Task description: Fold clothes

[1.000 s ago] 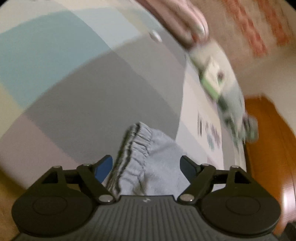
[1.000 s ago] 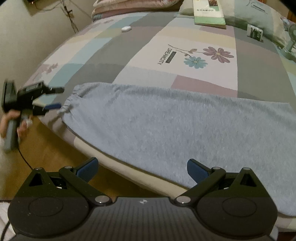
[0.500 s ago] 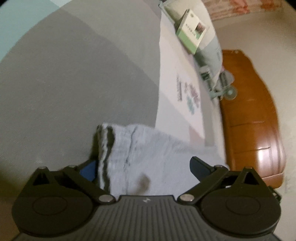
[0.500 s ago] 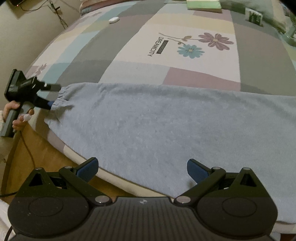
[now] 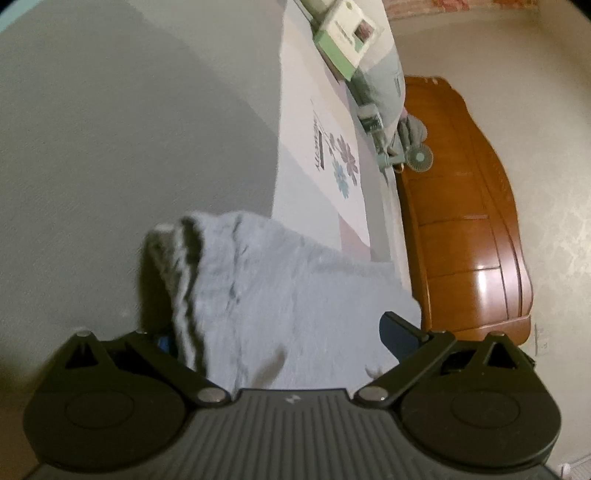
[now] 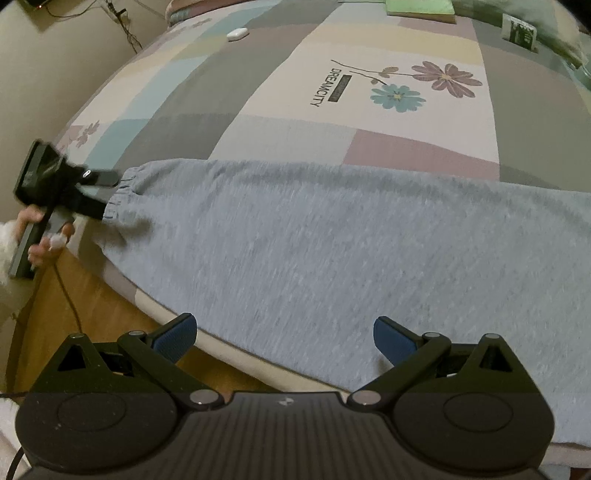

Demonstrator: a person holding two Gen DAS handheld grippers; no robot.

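Grey-blue fleece makes up the 1 garment (image 6: 332, 251) in view, a pair of trousers or a long sleeve laid flat along the near edge of the bed (image 6: 229, 122), its gathered elastic cuff (image 6: 123, 188) at the left end. The bed wears a patchwork sheet of grey, teal, pink and cream blocks with 2 printed flowers (image 6: 421, 86) beside the word DREAMCITY.

2 grippers show. The left gripper (image 6: 101, 194), held in a hand (image 6: 40, 236), has its 2 fingers on either side of the cuff; in its own view the jaws stand spread wide with the cloth (image 5: 280, 302) lying between them, 1 blue pad (image 5: 397, 330) clear of the fabric and the other mostly hidden behind the folded hem. The right gripper (image 6: 282, 338) hangs released above the garment's near edge, its 2 blue pads (image 6: 391, 338) well apart and gripping nothing.

Farther up the bed lie 1 small white oval object (image 6: 236, 34) and 1 green book (image 6: 421, 7). 1 wooden footboard (image 5: 472, 221) stands beyond the mattress.
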